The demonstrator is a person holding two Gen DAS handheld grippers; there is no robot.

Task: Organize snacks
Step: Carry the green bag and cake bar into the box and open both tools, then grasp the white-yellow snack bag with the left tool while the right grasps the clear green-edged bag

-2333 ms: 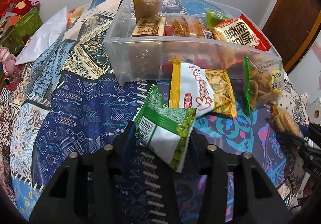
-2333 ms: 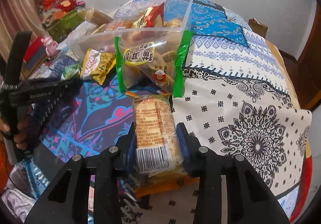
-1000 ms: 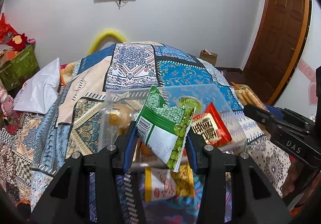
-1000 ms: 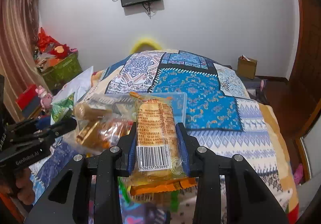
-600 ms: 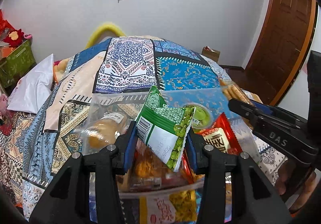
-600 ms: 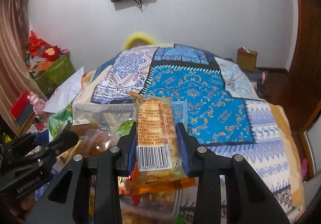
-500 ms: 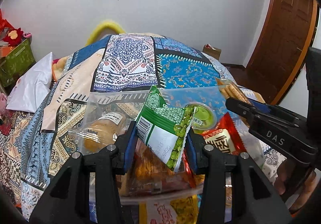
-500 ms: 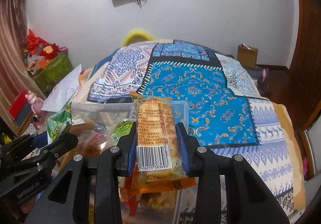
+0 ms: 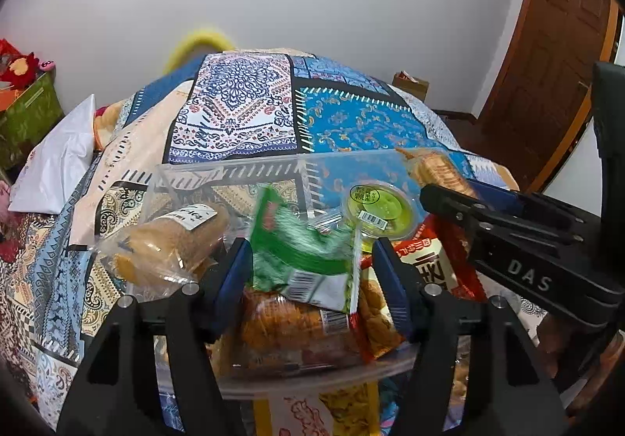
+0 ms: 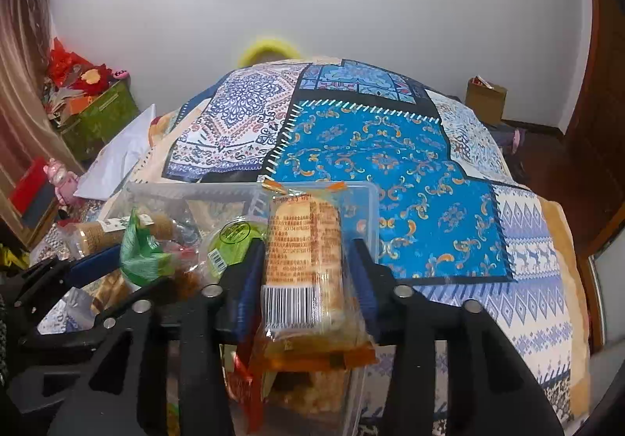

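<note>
A clear plastic bin (image 9: 234, 172) stands on the patterned bedspread, full of snack packs. My left gripper (image 9: 312, 268) is open above the bin; the green pea packet (image 9: 300, 252) is blurred and loose between its blue pads, dropping onto the snacks. My right gripper (image 10: 302, 272) is open too; the orange biscuit packet (image 10: 302, 264) is blurred and slipping down between its fingers over the bin's right end (image 10: 367, 201). The right gripper shows at the right in the left wrist view (image 9: 441, 198).
In the bin lie a bread roll (image 9: 164, 241), a green jelly cup (image 9: 381, 207), a red packet (image 9: 433, 264) and a biscuit pack (image 9: 297, 322). A yellow-white packet (image 9: 312, 412) lies in front of it. White pillow (image 9: 58, 159) at left.
Both grippers have opened over the bin. The green pea packet and the orange biscuit packet, held firmly half a second ago, are now loose and falling.
</note>
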